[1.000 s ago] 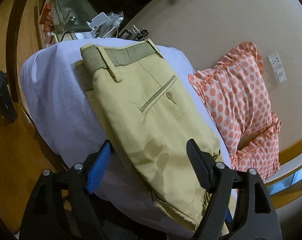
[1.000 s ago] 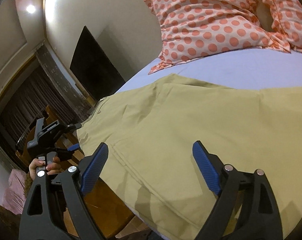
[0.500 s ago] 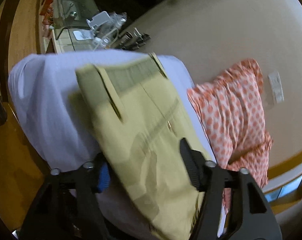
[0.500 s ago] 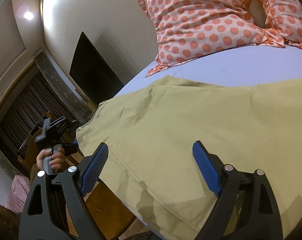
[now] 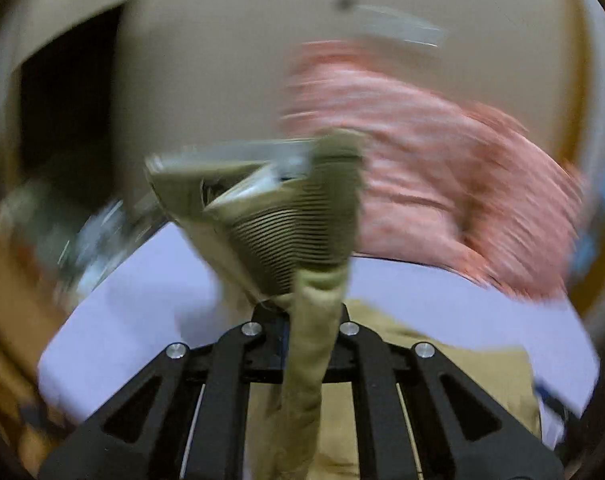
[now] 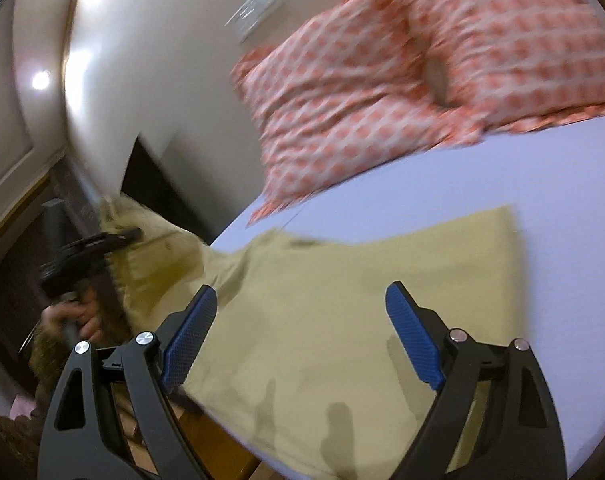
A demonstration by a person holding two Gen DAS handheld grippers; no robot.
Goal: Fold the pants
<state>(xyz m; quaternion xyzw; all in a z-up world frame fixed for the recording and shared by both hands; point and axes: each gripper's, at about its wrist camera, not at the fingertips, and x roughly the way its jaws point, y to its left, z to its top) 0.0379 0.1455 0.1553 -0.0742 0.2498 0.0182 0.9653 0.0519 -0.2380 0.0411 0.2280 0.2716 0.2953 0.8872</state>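
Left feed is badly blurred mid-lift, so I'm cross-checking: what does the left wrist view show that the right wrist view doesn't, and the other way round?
Only the left wrist view shows the ribbed waistband up close, bunched and pinched in the shut left gripper.

Only the right wrist view shows the open right gripper over the flat pant legs, the wall plate, and the hand holding the left gripper.

Both show the khaki pants, the lavender bed sheet and the polka-dot pillow.

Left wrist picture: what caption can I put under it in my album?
Left gripper clamped on the khaki pants, lifting their waistband above the lavender bed sheet, blurry pink pillow behind.
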